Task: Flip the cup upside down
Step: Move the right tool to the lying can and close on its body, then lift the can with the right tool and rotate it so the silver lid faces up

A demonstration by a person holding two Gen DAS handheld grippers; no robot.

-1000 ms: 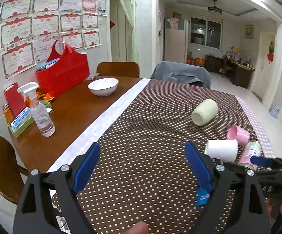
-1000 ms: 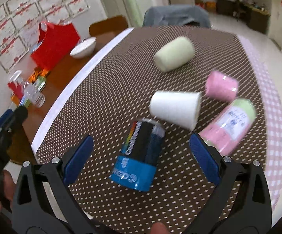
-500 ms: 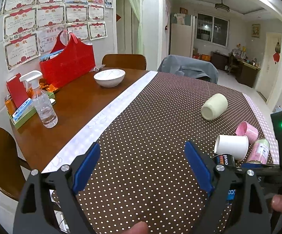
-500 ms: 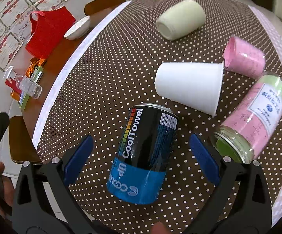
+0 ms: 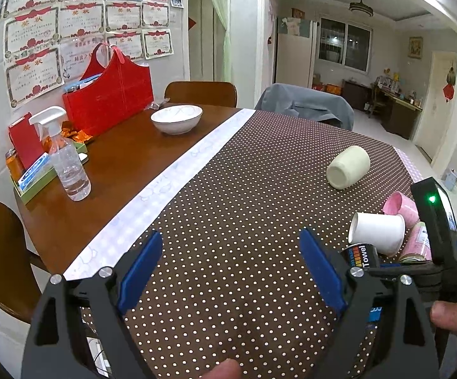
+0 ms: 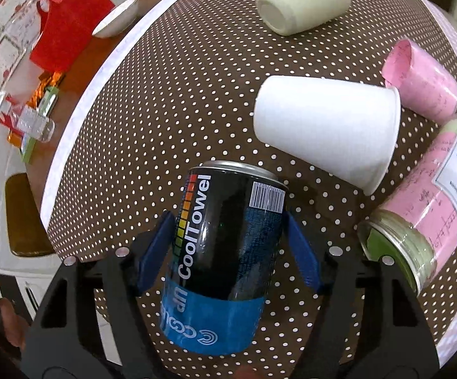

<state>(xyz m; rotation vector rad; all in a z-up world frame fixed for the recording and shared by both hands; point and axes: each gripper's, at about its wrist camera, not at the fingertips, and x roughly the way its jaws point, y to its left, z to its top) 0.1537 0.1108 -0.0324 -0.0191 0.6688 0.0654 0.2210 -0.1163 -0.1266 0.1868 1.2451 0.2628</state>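
Right gripper [image 6: 228, 243] had its blue fingers [image 6: 155, 249] closed in on the black-and-blue can [image 6: 225, 259], one pad on each side of the body, low centre of the right wrist frame; contact looked made but the can lay on its side on the dotted cloth [image 6: 171, 120]. Same can showed in the left wrist view at lower right [image 5: 362, 255], mostly hidden behind the gripper hardware. Left gripper [image 5: 228, 271] sat wide open, holding nothing, over bare cloth at bottom centre of its frame. White paper cup [image 6: 326, 132] lay on its side right of centre, rim toward the right, just above the can. Pink cup [image 6: 421, 79] touched its rim side at upper right; pink-labelled jar [image 6: 424, 214] lay at the right edge, beside both. Cream mug [image 6: 304, 3] lay on its side at top centre, well apart. On the wooden worktop [image 5: 108, 170], left side of the left wrist frame: white bowl [image 5: 177, 119], red bag [image 5: 108, 98], spray bottle [image 5: 67, 161].
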